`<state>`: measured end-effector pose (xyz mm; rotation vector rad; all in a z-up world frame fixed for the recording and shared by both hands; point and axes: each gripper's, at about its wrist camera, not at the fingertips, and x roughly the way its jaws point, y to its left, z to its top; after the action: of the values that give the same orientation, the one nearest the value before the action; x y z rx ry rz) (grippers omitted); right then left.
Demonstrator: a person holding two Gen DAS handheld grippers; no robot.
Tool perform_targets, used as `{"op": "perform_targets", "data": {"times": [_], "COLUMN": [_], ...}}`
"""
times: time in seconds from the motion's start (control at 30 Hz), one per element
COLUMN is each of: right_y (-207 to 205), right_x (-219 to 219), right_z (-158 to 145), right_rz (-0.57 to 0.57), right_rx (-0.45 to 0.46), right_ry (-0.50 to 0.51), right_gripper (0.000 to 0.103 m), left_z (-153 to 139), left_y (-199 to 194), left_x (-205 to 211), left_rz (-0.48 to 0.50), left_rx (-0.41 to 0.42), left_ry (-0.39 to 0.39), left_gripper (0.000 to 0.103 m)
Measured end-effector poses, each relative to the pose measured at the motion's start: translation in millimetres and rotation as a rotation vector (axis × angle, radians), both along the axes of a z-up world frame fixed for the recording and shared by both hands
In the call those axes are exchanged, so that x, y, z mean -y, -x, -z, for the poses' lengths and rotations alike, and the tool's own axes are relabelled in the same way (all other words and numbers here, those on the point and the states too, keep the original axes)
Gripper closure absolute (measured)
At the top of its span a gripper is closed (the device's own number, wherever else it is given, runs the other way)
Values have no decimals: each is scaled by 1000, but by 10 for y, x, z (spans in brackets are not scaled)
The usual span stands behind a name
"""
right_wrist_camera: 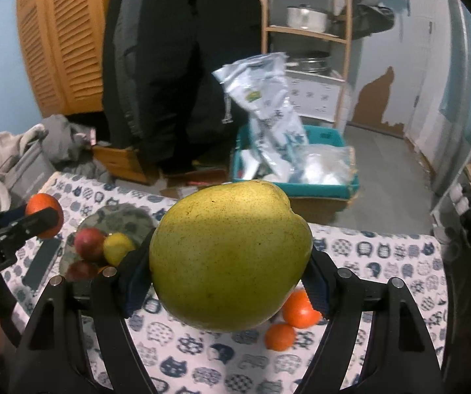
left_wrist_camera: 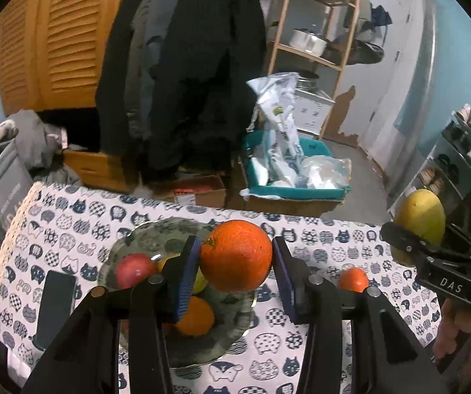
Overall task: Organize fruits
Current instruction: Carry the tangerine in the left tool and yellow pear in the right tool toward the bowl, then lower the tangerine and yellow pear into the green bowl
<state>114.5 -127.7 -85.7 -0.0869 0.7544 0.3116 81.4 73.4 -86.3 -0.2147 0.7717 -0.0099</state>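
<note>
My left gripper (left_wrist_camera: 235, 256) is shut on a large orange (left_wrist_camera: 235, 254) and holds it above the patterned bowl (left_wrist_camera: 143, 233). The bowl holds a red apple (left_wrist_camera: 133, 269), a yellow fruit (left_wrist_camera: 166, 259) and an orange (left_wrist_camera: 196, 317). My right gripper (right_wrist_camera: 229, 262) is shut on a big yellow-green pear (right_wrist_camera: 230, 256), held above the table; it shows at the right in the left wrist view (left_wrist_camera: 421, 216). Two small oranges (right_wrist_camera: 299, 308) (right_wrist_camera: 280, 336) lie on the cat-print cloth below the pear. The bowl (right_wrist_camera: 120, 220) shows left of the pear.
A dark phone (left_wrist_camera: 55, 308) lies on the cloth (left_wrist_camera: 301, 344) left of the bowl. Beyond the table's far edge are a teal bin with bags (left_wrist_camera: 288, 167), cardboard boxes, hanging coats and a wooden shelf (left_wrist_camera: 314, 32).
</note>
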Motion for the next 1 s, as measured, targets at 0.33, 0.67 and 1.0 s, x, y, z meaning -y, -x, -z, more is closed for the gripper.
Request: {"op": "perform_targets", "data": {"times": [0.33, 0.67, 1.0], "right_y": [-130, -260, -383], "right_x": [-573, -991, -1162], "right_z": [174, 427, 678], "right_rz": [-92, -145, -159], "right_rx": [-48, -112, -176], "right_ry": [-17, -16, -11], "right_gripper": [25, 25, 25], "left_z": [287, 807, 1159], "left_y": [7, -164, -288], "left_x": [-372, -629, -694], "left_rz": [-61, -97, -100], "left_rx": [-61, -173, -251], "left_ry": [-5, 50, 78], "left_gripper": [58, 58, 57]}}
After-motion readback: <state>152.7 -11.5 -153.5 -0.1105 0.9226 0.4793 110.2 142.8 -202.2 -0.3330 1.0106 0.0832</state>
